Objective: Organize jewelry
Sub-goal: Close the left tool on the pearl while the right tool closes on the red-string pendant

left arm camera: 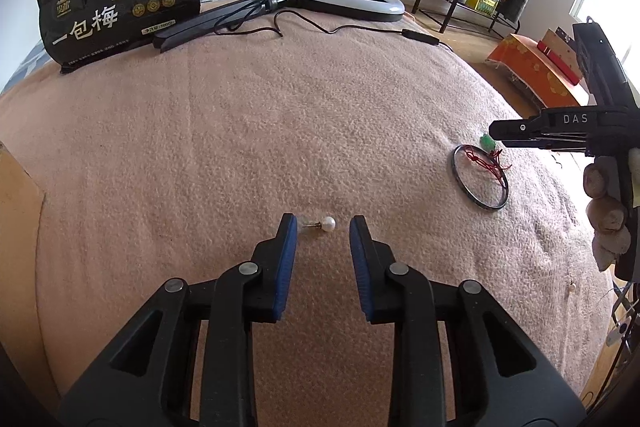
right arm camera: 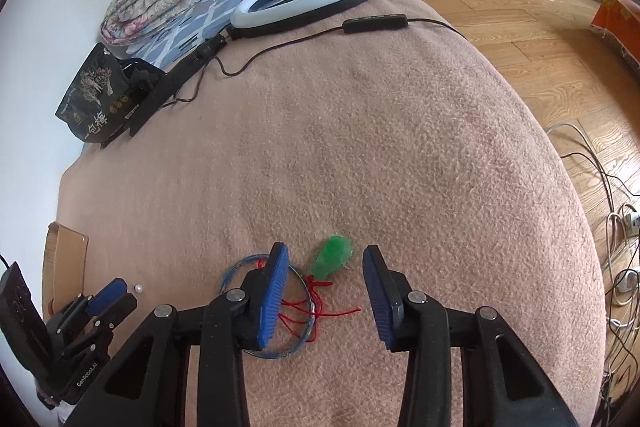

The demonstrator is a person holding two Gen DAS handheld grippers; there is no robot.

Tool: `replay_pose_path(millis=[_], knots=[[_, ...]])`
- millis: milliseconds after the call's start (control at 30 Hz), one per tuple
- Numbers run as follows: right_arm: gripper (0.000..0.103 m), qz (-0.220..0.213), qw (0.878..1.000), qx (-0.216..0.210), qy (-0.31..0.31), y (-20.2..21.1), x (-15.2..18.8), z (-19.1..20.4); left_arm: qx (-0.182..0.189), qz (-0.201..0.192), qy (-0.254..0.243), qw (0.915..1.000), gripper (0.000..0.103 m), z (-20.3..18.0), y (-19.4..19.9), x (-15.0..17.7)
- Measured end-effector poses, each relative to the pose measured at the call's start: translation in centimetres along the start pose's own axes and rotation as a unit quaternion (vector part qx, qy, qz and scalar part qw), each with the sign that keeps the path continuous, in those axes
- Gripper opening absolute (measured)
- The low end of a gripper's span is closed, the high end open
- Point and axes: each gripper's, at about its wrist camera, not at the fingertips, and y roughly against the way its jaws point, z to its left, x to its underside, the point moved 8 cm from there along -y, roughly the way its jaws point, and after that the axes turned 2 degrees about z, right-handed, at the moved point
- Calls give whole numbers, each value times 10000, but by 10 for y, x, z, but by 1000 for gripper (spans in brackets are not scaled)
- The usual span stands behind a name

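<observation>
On the pink blanket, the left gripper is hovering with its fingers apart on either side of a pearl earring, which is lying on the fabric untouched. To the earring's right, a bangle is lying flat with a red cord trailing across it. The right gripper is holding its fingers apart around a green pendant just beyond the bangle.
</observation>
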Motion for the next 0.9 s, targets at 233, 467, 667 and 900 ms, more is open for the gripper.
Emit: replay_pose_path(millis=[233, 467, 667, 900], knots=[[35, 93, 9998, 157, -97, -12, -2, 0, -45, 45, -71, 10000, 27, 0, -9, 3], [25, 167, 9987, 475, 63, -19, -1, 1, -40, 30, -77, 10000, 27, 1, -12, 3], [19, 162, 9983, 547, 82, -22, -2, -2, -76, 4, -96, 9999, 17, 1, -13, 3], [18, 115, 9980, 591, 167, -19, -3, 0, -153, -30, -171, 9997, 15, 0, -13, 2]])
